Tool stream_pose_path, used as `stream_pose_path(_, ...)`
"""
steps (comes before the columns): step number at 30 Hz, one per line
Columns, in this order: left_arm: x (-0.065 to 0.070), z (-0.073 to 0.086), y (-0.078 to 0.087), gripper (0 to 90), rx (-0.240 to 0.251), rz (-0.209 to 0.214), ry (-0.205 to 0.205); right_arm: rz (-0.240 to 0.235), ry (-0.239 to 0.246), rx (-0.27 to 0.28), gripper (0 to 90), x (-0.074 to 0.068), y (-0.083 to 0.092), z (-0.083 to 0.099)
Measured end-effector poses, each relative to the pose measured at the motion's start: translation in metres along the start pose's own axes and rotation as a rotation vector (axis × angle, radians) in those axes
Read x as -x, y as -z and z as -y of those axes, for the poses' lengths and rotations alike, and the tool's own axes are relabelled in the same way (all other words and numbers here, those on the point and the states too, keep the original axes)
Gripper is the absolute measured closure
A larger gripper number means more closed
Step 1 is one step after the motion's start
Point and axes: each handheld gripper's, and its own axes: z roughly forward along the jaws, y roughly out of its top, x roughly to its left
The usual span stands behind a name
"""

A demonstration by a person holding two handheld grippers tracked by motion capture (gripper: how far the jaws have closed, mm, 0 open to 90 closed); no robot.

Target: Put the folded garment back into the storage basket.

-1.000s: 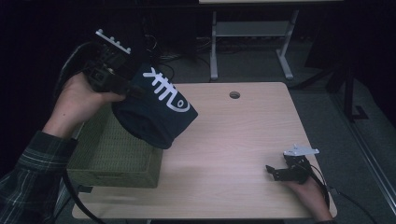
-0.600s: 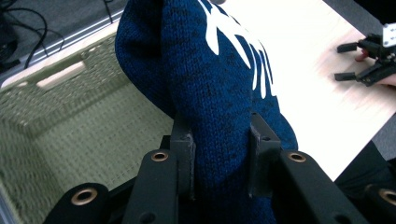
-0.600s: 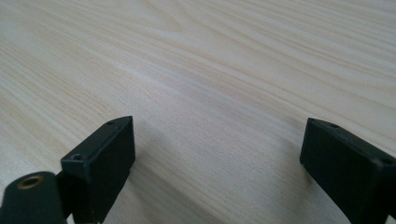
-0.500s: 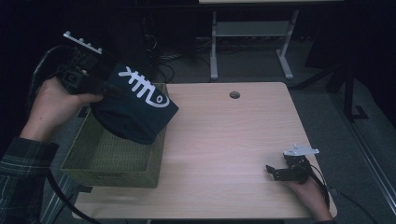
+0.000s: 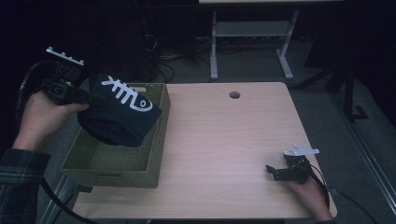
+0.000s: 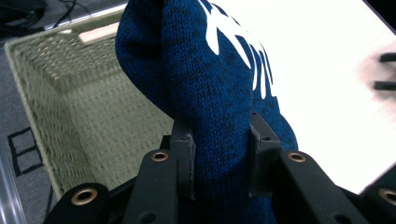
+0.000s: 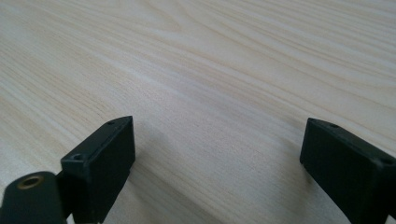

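One wooden table (image 5: 224, 154) carries the whole job, and most of its top lies bare. One green woven basket (image 5: 100, 161) sits at its left edge with its mouth upward, likely placed there so that soft things can be dropped straight in.

One dark blue knitted garment (image 5: 119, 116), bearing a single white fishbone print, hangs bunched over the open basket, just above its inside and not yet resting on the bottom. It hangs this way because the left gripper (image 6: 219, 154) pinches a thick fold of the knit between its two jaws, which stand narrow and press into the cloth on both sides. The grip looks firm enough to lower the bundle in.

The right gripper (image 5: 282, 171) rests low on the table near its right front corner, well apart from the basket. Its two jaws stand wide with nothing between them, apparently waiting.
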Motion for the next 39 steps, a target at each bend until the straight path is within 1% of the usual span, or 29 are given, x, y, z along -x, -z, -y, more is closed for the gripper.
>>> stream_pose_path(4,-0.009,0.011,-0.010,69.1,-0.011,-0.005,0.032,0.000,-0.002,-0.001,9.9,0.000,0.000,0.000)
stream_pose_path(7,-0.014,0.017,-0.017,69.0,-0.026,-0.013,0.035,0.000,-0.002,-0.001,9.9,0.000,0.000,0.000)
stream_pose_path(9,-0.018,0.022,-0.021,69.0,-0.029,-0.017,0.051,0.000,-0.001,-0.001,10.0,0.000,0.000,0.000)
stream_pose_path(14,-0.026,0.031,-0.030,69.0,-0.042,-0.021,0.073,0.000,-0.001,-0.001,9.9,0.000,0.000,0.000)
stream_pose_path(19,-0.028,0.038,-0.044,69.1,-0.062,-0.018,0.083,0.000,-0.001,0.000,9.9,0.000,0.000,0.000)
stream_pose_path(24,-0.028,0.042,-0.057,69.0,-0.079,-0.017,0.086,0.000,0.000,-0.001,10.0,0.000,0.000,0.000)
stream_pose_path(28,-0.026,0.043,-0.064,69.0,-0.083,-0.003,0.097,0.000,0.001,0.000,9.9,0.000,0.000,0.000)
stream_pose_path(30,-0.026,0.043,-0.066,69.0,-0.084,-0.006,0.099,0.000,-0.001,-0.001,10.0,0.000,0.000,0.000)
stream_pose_path(32,-0.029,0.044,-0.069,69.0,-0.091,-0.004,0.099,0.000,-0.001,-0.001,10.0,0.000,0.000,0.000)
stream_pose_path(35,-0.031,0.047,-0.074,69.0,-0.093,0.002,0.110,0.000,-0.001,-0.001,10.0,0.000,0.000,0.000)
stream_pose_path(39,-0.037,0.053,-0.085,69.0,-0.097,0.008,0.119,0.000,0.000,-0.001,10.0,0.000,0.000,0.000)
